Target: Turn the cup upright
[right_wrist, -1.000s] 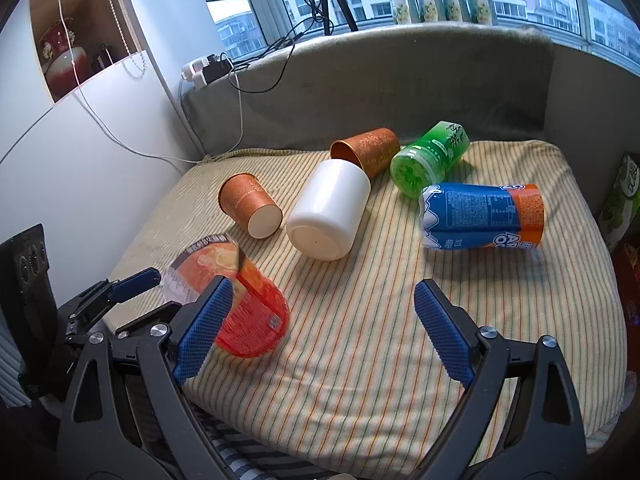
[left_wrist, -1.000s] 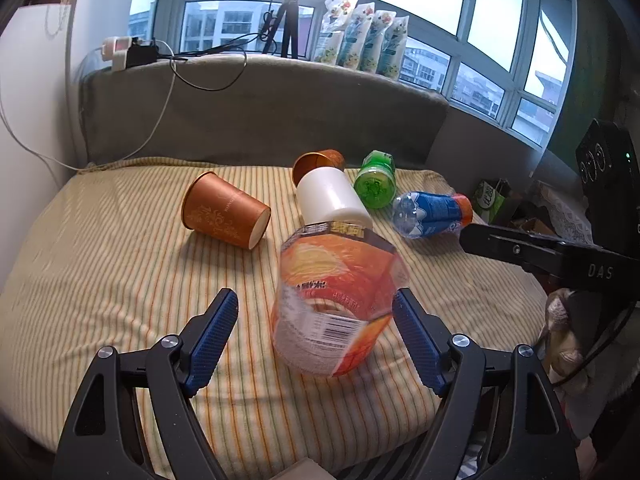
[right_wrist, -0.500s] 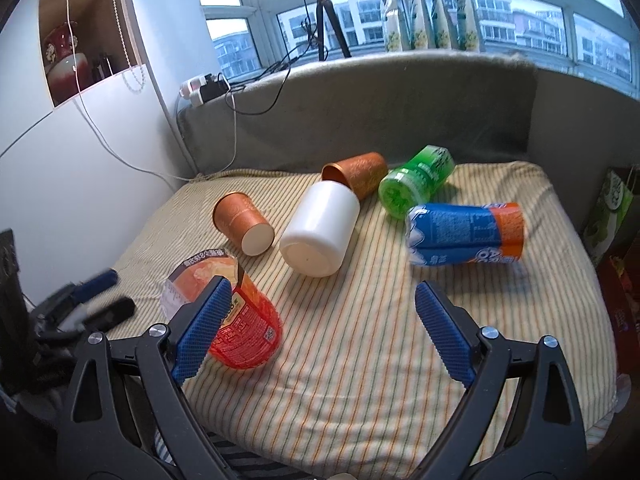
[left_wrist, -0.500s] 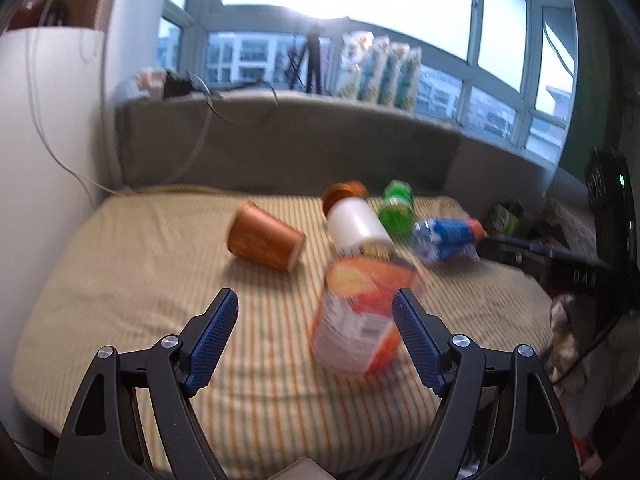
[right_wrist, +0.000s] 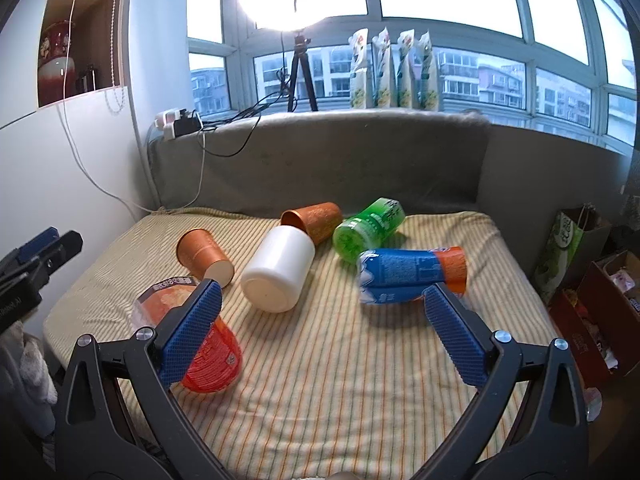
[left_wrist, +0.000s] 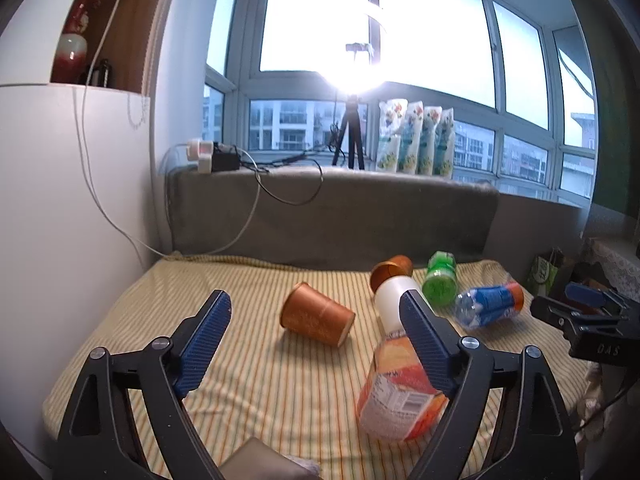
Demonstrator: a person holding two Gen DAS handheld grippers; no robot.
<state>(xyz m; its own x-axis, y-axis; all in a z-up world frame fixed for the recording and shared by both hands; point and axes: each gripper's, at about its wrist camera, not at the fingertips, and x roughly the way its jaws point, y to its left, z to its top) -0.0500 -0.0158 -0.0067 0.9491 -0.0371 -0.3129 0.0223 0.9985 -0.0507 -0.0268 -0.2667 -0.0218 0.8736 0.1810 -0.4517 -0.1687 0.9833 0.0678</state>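
Note:
Several cups lie on their sides on a striped cushion (right_wrist: 320, 380): an orange clear cup (left_wrist: 396, 392) (right_wrist: 208, 356) nearest, a copper paper cup (left_wrist: 316, 314) (right_wrist: 204, 256), a white cup (left_wrist: 394, 300) (right_wrist: 280, 268), a second copper cup (right_wrist: 314, 220), a green cup (right_wrist: 368, 228) and a blue-orange cup (right_wrist: 412, 274). My left gripper (left_wrist: 316, 344) is open and empty above the cushion's front, its right finger in front of the orange clear cup. My right gripper (right_wrist: 320, 332) is open and empty, held back from the cups.
A grey padded backrest (right_wrist: 340, 160) stands behind the cushion, with a white wall (left_wrist: 60, 220) on the left. A tripod lamp (right_wrist: 298, 68) and pouches (right_wrist: 390, 68) stand on the window sill. A paper bag (right_wrist: 568, 248) and boxes sit to the right.
Both grippers have pulled back and risen away from the cups. The left view has swung left, so the orange clear cup now sits at its lower right.

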